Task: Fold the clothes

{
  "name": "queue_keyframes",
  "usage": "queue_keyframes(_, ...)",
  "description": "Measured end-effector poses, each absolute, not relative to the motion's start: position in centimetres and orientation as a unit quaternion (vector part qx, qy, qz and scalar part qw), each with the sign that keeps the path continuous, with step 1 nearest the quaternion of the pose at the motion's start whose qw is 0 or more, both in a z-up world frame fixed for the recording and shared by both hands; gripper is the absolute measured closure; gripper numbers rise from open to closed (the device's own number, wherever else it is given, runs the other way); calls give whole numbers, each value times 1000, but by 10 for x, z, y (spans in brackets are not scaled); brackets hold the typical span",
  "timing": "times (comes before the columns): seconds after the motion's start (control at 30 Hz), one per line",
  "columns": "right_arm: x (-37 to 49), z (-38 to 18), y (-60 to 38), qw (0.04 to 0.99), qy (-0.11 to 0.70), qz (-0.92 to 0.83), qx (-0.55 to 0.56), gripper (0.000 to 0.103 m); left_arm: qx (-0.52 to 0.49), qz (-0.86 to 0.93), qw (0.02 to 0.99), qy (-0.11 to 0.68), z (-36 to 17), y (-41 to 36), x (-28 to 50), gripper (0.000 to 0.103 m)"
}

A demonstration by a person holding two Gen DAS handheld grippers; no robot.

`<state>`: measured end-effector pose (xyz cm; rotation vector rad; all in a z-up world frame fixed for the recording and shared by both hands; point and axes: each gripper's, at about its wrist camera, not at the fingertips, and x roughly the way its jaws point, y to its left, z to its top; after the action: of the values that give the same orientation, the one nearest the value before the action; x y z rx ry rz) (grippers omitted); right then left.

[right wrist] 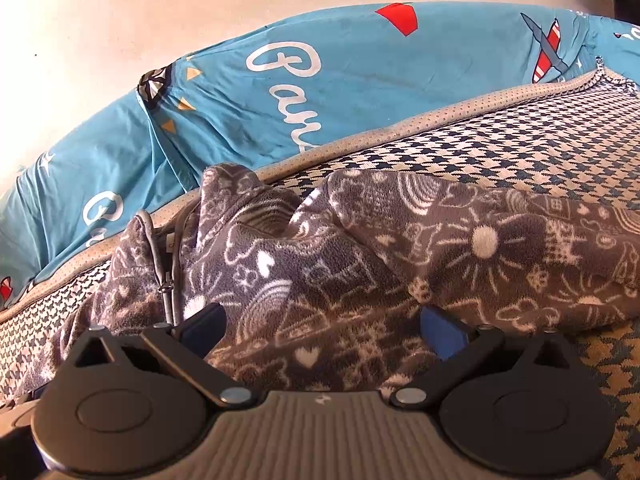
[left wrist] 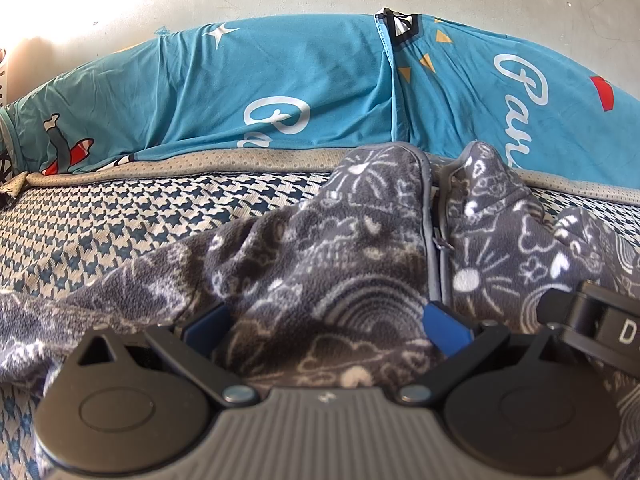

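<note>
- The grey jacket [left wrist: 320, 264] lies on the bed [left wrist: 120, 216], zipper [left wrist: 436, 240] pointing away.
- The left hand-held gripper [left wrist: 326, 328] and the right hand-held gripper [right wrist: 320, 326] stand wide apart on either side of the zipper, gripping nothing.

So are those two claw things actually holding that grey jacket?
No: the left gripper and right gripper are open, their fingers straddling the grey fleece jacket.

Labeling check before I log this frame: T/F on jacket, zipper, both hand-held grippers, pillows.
1. The grey fleece jacket lies on a houndstooth cover. True.
2. Its zipper runs down the front. True.
3. The left hand-held gripper is clamped shut. False: its fingers are spread, fleece between them.
4. The right hand-held gripper holds a sock. False: open over the jacket.
5. The pillows behind are red. False: blue.
</note>
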<state>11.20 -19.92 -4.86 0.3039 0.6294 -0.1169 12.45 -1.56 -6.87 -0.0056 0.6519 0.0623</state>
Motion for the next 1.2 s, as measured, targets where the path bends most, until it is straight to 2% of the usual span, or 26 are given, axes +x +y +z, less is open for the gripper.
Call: queue_keyframes(1.2, 110, -49, -202, 940, 299, -60, 154, 0, -2, 30, 947, 321, -69, -15, 124, 0)
